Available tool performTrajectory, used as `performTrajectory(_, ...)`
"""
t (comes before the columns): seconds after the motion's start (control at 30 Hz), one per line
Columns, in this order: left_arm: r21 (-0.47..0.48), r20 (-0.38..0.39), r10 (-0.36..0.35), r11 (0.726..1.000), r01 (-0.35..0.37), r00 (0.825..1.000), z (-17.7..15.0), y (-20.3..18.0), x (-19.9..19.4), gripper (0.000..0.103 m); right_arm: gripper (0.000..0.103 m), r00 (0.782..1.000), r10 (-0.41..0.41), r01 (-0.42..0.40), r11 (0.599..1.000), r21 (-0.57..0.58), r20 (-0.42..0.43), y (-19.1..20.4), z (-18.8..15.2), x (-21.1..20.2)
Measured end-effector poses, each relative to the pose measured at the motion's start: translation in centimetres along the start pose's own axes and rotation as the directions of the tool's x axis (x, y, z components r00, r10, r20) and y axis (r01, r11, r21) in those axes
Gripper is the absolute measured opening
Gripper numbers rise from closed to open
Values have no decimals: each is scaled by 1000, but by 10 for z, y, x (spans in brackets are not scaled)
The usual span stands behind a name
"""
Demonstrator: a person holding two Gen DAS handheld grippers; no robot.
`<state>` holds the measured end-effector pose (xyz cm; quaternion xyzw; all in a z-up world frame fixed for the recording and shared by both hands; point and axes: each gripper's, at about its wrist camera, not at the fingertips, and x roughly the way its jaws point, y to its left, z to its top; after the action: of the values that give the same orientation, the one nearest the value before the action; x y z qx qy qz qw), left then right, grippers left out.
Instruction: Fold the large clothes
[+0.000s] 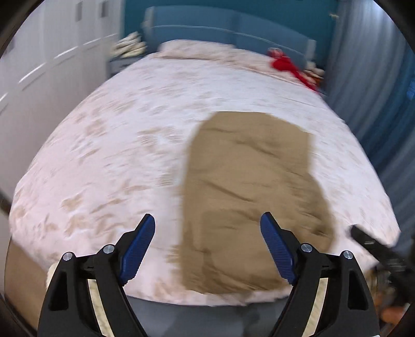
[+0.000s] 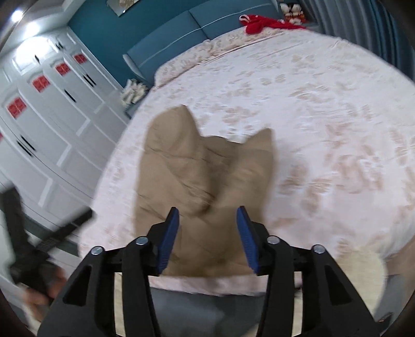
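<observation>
Creased tan garment (image 1: 249, 197) lies folded on the bed (image 1: 116, 145), both tools (image 1: 207, 248) (image 2: 207, 238) apart, empty.

One tan garment (image 1: 249, 197), one bed (image 1: 103, 160), two grippers (image 1: 207, 241) (image 2: 207, 233).

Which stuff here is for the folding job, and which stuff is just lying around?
For the job:
- tan garment, lying on the bed
- left claw, open, holding nothing
- right claw, open, holding nothing

Just lying about:
- red cloth near the headboard
- soft toys beside it
- white wardrobe
- blue curtain
- patterned bedspread underneath
</observation>
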<state>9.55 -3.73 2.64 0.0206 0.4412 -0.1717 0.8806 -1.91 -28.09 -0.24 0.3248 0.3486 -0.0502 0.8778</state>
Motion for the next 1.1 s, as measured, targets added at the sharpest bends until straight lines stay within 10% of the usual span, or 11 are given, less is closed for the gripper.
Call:
performTrajectory(0.37,-38,-64,133,990,-136,989,13,25,39,80,67,981,-152,153,988,-1,-122,25,38,91)
performTrajectory(0.57,6,-81,143,990,-143,986,13,6,57,79,13,971,-192,177,978,-114,-141,22,23,104)
performTrajectory(1.1,145,-113,154,980,-137,982,4,-57,97,79,13,940,-318,300,943,-144,-126,-31,-1,111)
